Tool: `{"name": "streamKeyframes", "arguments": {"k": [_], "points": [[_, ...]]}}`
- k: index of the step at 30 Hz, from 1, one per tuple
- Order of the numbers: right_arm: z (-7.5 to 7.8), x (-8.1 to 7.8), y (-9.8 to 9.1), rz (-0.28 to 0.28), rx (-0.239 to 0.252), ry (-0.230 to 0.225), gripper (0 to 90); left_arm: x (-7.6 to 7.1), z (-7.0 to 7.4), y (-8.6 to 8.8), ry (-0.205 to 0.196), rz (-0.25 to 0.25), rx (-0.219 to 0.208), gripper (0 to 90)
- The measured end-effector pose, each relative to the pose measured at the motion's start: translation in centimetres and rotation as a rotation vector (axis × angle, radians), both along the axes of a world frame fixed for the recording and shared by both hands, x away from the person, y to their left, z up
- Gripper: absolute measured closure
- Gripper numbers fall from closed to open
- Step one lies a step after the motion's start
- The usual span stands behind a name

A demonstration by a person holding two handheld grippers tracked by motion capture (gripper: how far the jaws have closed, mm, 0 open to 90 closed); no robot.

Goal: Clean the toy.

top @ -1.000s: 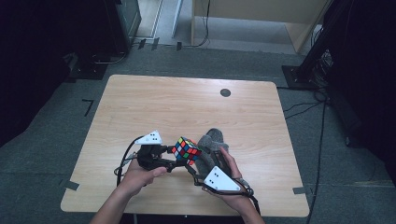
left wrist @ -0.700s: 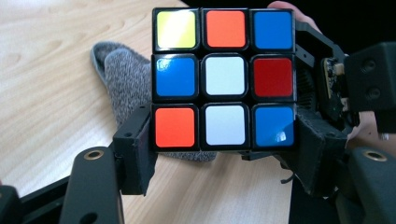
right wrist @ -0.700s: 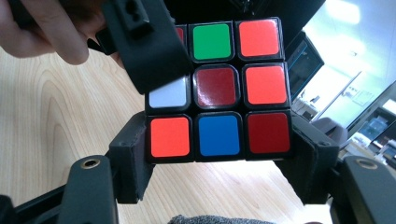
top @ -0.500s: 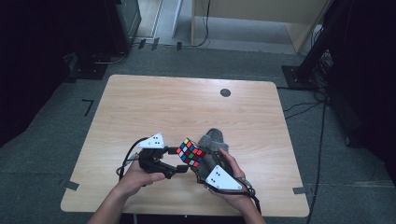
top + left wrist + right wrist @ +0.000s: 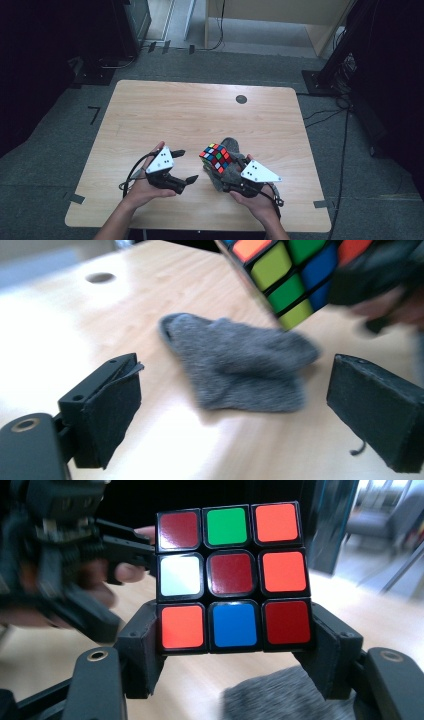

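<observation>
Rubik's cube (image 5: 231, 577) sits clamped by its bottom layer between the two black pads of the right gripper (image 5: 232, 647), held up off the table (image 5: 165, 115) with the red-centred face turned toward that gripper's camera. In the high view the cube (image 5: 216, 157) hangs just above the near-right part of the tabletop, over a grey sock (image 5: 231, 172) that lies crumpled beneath it and beside the person's right hand (image 5: 257, 202).

Just to its left, the left gripper (image 5: 187, 165) stands apart from the cube with its jaws spread wide and nothing between them; they have just been opening, so it reads as having let go of the cube. From its own camera the pads (image 5: 110, 415) frame the sock (image 5: 240, 365) on the wood, with the cube's green and blue corner (image 5: 287, 280) floating above at the upper right.

Farther off, the rest of the table is bare wood with a small dark round hole (image 5: 241, 99) near the far edge.

The step in hand looks like a regrip between twists: one tool carries the cube while the other resets. The next move probably calls for the left gripper to come back in square to a side layer, close firmly on it and turn it while the right holds steady; an off-centre bite could skew the layers or knock the cube loose.
</observation>
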State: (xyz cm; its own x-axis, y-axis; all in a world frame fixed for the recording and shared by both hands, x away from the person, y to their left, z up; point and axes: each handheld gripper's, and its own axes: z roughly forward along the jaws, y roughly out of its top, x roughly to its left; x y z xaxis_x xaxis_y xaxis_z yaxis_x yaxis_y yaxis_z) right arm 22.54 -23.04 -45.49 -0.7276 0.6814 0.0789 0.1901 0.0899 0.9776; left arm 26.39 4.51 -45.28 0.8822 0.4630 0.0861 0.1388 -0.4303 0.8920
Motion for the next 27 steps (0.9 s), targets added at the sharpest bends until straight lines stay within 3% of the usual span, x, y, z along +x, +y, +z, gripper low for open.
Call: {"name": "streamKeyframes", "arguments": {"k": [4,10,11,12,16,19,23,27], "points": [[0.5,0.0,0.6,-0.008,0.009,0.102,34.2,-0.9,-0.1,-0.7,-0.103,0.008,0.025,2.8],[0.5,-0.2,1.5,-0.001,0.045,0.183,34.2,-1.3,-0.4,-1.1,-0.137,-0.013,0.044,1.7],[0.5,-0.1,1.8,0.006,0.067,0.221,34.2,-1.4,-0.5,-1.2,-0.143,-0.014,0.051,1.8],[0.5,-0.1,1.8,0.006,0.067,0.221,34.2,-1.4,-0.5,-1.3,-0.153,-0.011,0.06,1.8],[0.4,0.1,1.9,0.018,0.119,0.313,34.2,-1.9,-0.6,-1.6,-0.226,-0.001,0.075,5.2],[0.4,0.1,2.0,0.02,0.124,0.329,34.2,-2.1,-0.6,-1.6,-0.251,0.006,0.076,7.8],[0.3,0.3,2.2,0.026,0.145,0.381,34.2,-2.7,-1.1,-2.2,-0.326,-0.007,0.128,14.4],[0.1,0.4,2.3,0.033,0.146,0.417,34.1,-3.0,-1.4,-2.5,-0.352,-0.009,0.151,17.2]]}}
